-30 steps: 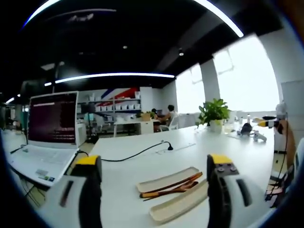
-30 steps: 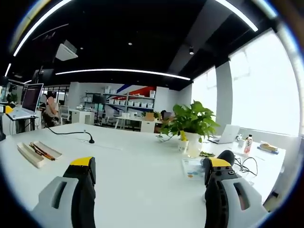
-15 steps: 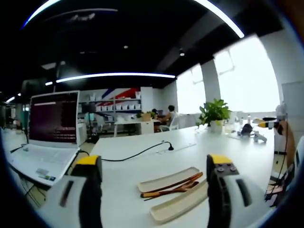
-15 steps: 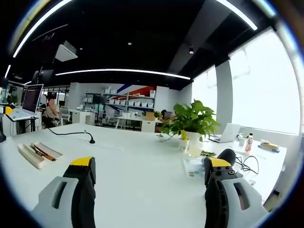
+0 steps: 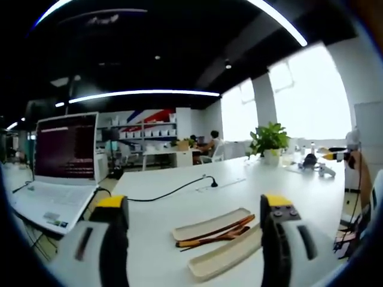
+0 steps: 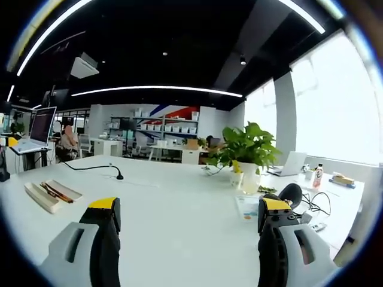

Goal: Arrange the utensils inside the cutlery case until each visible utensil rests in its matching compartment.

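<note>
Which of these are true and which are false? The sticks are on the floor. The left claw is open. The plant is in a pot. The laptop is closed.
1. The sticks are on the floor. False: the utensils lie in the cutlery case on the white table.
2. The left gripper is open. True, and empty.
3. The plant is in a pot. True.
4. The laptop is closed. False: it's open, screen lit.

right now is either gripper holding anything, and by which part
Nothing is held. The left gripper and right gripper both stand open and empty above the table; the utensils lie in the case.
</note>
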Tool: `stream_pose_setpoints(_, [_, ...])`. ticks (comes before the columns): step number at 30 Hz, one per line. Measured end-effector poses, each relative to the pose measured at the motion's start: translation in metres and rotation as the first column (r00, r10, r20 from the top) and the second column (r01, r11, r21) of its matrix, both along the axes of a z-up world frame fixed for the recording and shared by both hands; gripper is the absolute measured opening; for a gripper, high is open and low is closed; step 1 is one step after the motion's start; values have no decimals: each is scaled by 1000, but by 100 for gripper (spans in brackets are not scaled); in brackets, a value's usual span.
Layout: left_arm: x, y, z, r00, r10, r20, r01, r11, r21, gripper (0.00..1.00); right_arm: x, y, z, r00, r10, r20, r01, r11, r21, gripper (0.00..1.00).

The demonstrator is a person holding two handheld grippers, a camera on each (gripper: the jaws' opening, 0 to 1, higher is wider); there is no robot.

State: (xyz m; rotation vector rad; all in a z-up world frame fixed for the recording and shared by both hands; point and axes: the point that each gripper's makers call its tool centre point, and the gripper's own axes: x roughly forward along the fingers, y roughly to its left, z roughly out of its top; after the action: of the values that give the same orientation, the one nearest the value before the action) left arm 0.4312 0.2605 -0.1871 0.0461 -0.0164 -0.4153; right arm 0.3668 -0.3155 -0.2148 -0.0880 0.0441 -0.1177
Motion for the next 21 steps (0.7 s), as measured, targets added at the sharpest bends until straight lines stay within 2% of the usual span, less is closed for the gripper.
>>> stream_pose_setpoints(2, [2,1,0,1000,6,-1,-6,1000,-9,98,3,1,1,1000,0,12,0,1000,18,99])
stream_pose_setpoints(4, [4,4,0,1000,23,-2,-23,1000,-17,98,6,11,7,997,49,60,-50,999,6,99])
stream_pose_setpoints(5, [4,4,1,1000,26,2,-26,1000,-16,98,6,14,7,996,60,62,-60,998,6,99])
stream_pose_setpoints(9, [-1,6,5,1000,10,14,-9,999,-42,98,6,23,4,996,76,48,-77,997,15,99])
stream_pose_setpoints(16, [-3,13,7,1000,20,20,-19,999,-50,97,9,33,-2,995,93,18,-94,995,21,99])
stream_pose_setpoints(18, [-4,14,7,999,23,21,-22,998,-53,97,10,36,-4,996,90,8,-91,996,18,94])
stream_pose_setpoints(21, [-3,17,7,999,36,22,-35,998,-50,97,12,43,-3,994,112,21,-112,994,17,94])
